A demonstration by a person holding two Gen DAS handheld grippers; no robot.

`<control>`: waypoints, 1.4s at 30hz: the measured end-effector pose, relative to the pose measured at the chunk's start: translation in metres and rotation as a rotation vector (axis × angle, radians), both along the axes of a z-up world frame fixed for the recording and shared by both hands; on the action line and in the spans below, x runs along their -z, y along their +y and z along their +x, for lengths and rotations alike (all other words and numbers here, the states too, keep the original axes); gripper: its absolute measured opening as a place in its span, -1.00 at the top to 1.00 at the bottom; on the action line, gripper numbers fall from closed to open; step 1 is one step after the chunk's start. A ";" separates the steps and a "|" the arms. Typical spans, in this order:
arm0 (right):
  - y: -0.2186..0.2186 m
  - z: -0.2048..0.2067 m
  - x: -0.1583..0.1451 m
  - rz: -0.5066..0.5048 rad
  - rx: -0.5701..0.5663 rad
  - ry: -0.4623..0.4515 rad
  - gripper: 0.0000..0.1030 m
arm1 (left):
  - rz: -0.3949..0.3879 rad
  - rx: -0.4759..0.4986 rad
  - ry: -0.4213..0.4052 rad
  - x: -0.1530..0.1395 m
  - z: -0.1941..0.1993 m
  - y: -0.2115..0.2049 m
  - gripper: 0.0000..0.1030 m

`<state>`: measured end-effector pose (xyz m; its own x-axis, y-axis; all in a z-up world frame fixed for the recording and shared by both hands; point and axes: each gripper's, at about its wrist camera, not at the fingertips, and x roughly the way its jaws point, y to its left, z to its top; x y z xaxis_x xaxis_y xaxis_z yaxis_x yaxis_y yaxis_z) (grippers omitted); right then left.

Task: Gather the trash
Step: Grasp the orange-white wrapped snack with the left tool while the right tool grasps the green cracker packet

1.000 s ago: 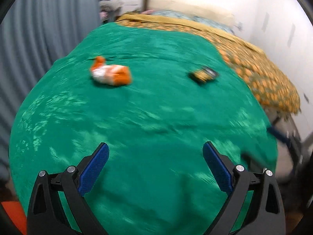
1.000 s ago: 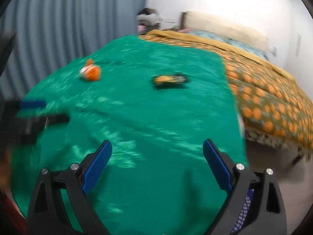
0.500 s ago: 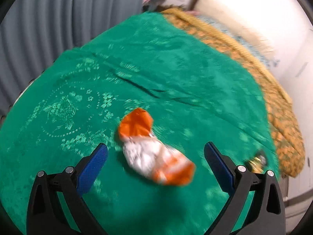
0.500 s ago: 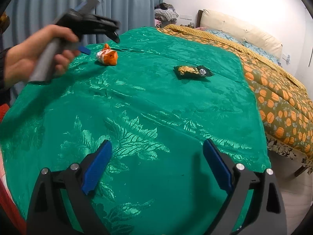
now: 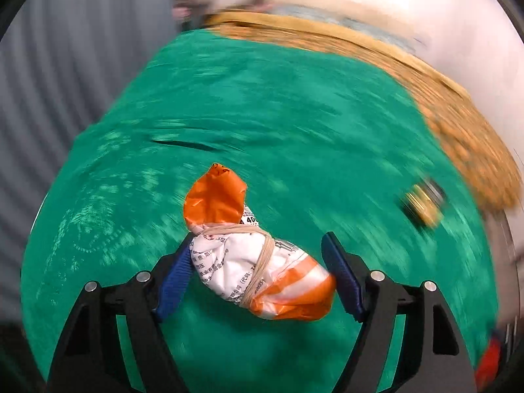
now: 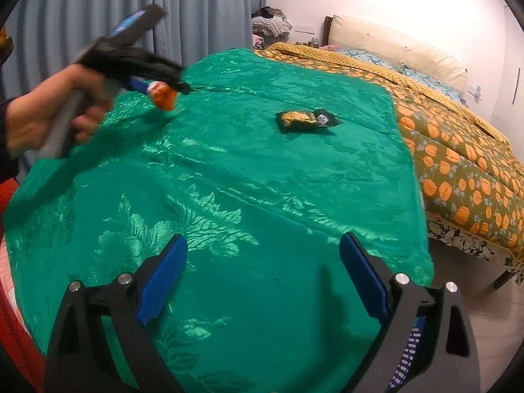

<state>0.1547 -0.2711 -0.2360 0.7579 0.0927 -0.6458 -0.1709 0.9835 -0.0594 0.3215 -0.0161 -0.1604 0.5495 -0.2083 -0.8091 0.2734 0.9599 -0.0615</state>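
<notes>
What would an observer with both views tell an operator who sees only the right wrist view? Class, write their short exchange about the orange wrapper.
Operator: My view blurs the far hand. Is the wrapper between the left fingers?
Observer: Yes. The orange wrapper lies between the left gripper's fingers, and the jaws are closing on it.
Operator: Is it loose or tied up?
Observer: Tied. A tan rubber band is wound around its white printed middle.

Now far left across the green cover (image 6: 262, 170), left gripper (image 5: 258, 271) around the orange-and-white wrapper (image 5: 258, 271), jaws closing from wide open, wrapper between them.
</notes>
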 end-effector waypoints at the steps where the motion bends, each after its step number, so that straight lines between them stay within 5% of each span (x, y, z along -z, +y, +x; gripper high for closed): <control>1: -0.004 0.000 -0.002 0.007 0.010 -0.001 -0.77 | 0.004 0.070 0.010 -0.001 -0.016 -0.005 -0.47; 6: -0.020 0.018 -0.004 0.058 0.070 0.049 -0.77 | 0.029 0.254 0.040 0.017 -0.083 -0.019 -0.50; 14: -0.036 0.106 -0.016 0.206 0.125 0.203 -0.75 | 0.122 0.219 -0.010 0.034 -0.093 -0.022 -0.72; 16: -0.035 0.136 -0.013 0.251 0.147 0.262 -0.46 | 0.147 0.211 -0.015 0.032 -0.093 -0.016 -0.73; 18: -0.034 0.172 -0.007 0.296 0.186 0.316 -0.43 | 0.162 0.207 -0.014 0.031 -0.097 -0.009 -0.73; 26: -0.016 0.246 -0.006 0.358 0.323 0.248 -0.50 | 0.158 0.174 0.070 0.035 -0.087 0.024 -0.82; 30: -0.001 0.255 -0.006 0.251 0.315 0.239 -0.50 | 0.137 0.191 0.094 0.035 -0.087 0.029 -0.83; 34: 0.001 0.242 -0.005 0.116 0.253 0.230 0.17 | 0.085 0.256 0.088 0.029 -0.093 0.023 -0.83; 42: 0.000 0.159 -0.006 0.130 0.049 0.257 0.20 | 0.067 0.225 0.050 0.029 -0.092 0.013 -0.83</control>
<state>0.3136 -0.2709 -0.2296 0.5770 0.1548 -0.8020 -0.1162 0.9874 0.1070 0.2299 -0.0030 -0.1896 0.4539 -0.2659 -0.8504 0.4790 0.8776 -0.0188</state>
